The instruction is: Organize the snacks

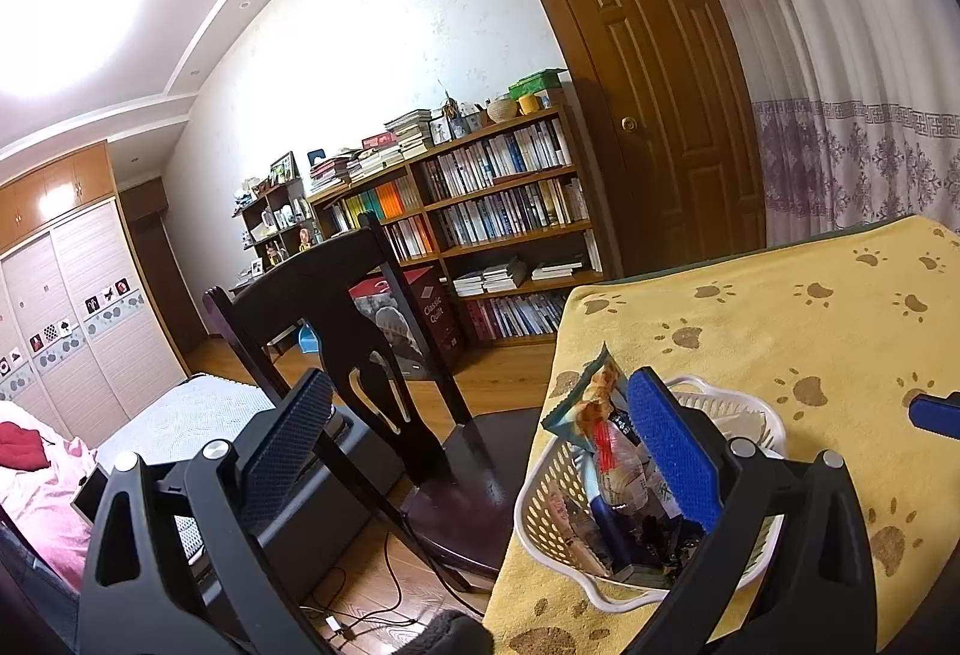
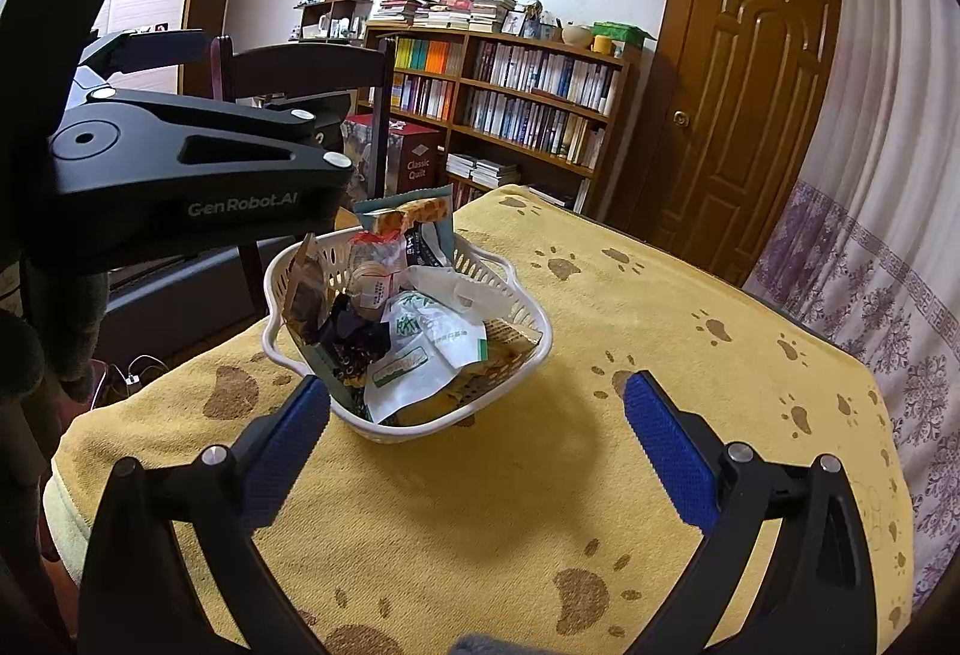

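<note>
The left hand-held gripper (image 1: 474,451) has its jaws spread wide and holds nothing. One blue pad reaches in over the white basket (image 2: 528,355) while the other hangs off the basket's chair side, past the worktop's edge; the pose reads as a release or a reach at the rim rather than a grip. The right hand-held gripper (image 2: 477,415) is likewise wide and empty, hovering low just in front of the basket, its fingers framing the basket's near corner, probably waiting to steady or shift it.

The snacks are all gathered in the basket: a white and green packet (image 2: 420,355) lies on top toward the near side, a dark crumpled wrapper (image 2: 354,337) just beside it, and a tall teal-edged packet (image 1: 591,397) stands upright at the far rim, propped by the pile. No loose snack shows on the yellow paw-print cloth (image 2: 660,331) around the basket, so the gathering looks largely done. The basket sits near the worktop's corner by the dark chair (image 1: 336,295), within reach of both grippers.
</note>
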The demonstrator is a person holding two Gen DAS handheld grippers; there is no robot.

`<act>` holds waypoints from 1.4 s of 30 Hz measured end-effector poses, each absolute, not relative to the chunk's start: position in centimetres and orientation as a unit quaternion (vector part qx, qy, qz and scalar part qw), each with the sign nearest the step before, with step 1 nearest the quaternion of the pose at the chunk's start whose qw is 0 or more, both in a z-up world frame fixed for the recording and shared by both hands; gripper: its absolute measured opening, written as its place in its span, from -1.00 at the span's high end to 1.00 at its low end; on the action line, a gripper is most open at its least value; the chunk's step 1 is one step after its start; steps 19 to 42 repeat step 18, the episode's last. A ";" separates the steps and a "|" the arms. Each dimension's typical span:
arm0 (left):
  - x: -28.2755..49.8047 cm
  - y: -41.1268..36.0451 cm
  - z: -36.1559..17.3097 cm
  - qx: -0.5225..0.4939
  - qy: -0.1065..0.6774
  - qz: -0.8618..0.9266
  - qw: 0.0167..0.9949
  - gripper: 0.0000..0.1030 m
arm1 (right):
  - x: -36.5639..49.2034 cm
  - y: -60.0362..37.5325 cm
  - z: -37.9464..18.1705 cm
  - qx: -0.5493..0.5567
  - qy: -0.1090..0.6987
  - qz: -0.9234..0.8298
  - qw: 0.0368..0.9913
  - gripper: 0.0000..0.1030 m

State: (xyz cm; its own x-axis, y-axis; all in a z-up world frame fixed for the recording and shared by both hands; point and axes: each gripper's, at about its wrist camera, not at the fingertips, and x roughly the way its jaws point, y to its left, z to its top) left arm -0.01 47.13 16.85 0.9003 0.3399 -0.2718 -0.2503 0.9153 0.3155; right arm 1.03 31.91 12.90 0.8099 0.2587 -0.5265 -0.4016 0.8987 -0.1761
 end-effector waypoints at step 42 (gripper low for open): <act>0.0 47.0 16.9 0.138 0.162 0.153 0.965 -0.95 | 1.4 31.5 12.5 -0.143 0.266 0.147 0.942 -0.90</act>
